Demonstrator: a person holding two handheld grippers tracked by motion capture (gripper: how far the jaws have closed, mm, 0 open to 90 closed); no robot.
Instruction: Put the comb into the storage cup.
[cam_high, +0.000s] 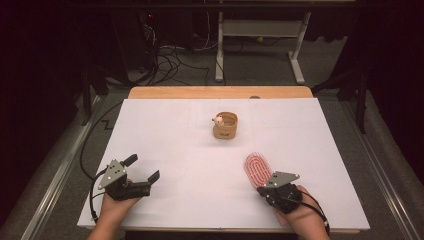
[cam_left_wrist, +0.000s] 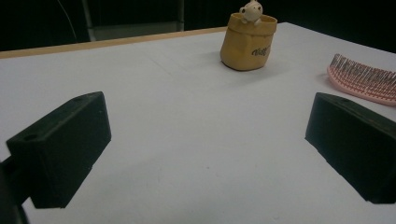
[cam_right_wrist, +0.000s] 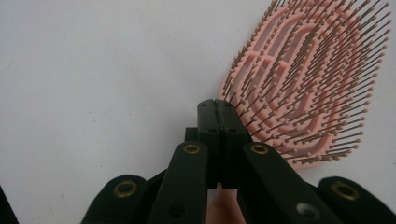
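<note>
Brush: the pink hairbrush (cam_high: 257, 169) lies bristles-up on the white table (cam_high: 190, 200), on your right-hand side, well short of the cup.
Brush to claw: its near end sits right at the tip of your right gripper (cam_right_wrist: 217, 108); in the right gripper view the bristled head (cam_right_wrist: 303, 88) fans out just past and to the right of the jaw tips.
Right claw: your right gripper (cam_high: 272, 184) is clenched, the two jaws pressed flat together with no gap. The tips sit against the brush's near edge among the bristles; whether anything of the brush is pinched between them you cannot tell.
Left claw: your left gripper (cam_high: 142, 168) is released, jaws spread wide over bare table, touching nothing.
Farther out: a tan cup (cam_high: 225, 125) with a small figurine (cam_left_wrist: 251, 11) on its rim stands mid-table, well apart from both claws.
</note>
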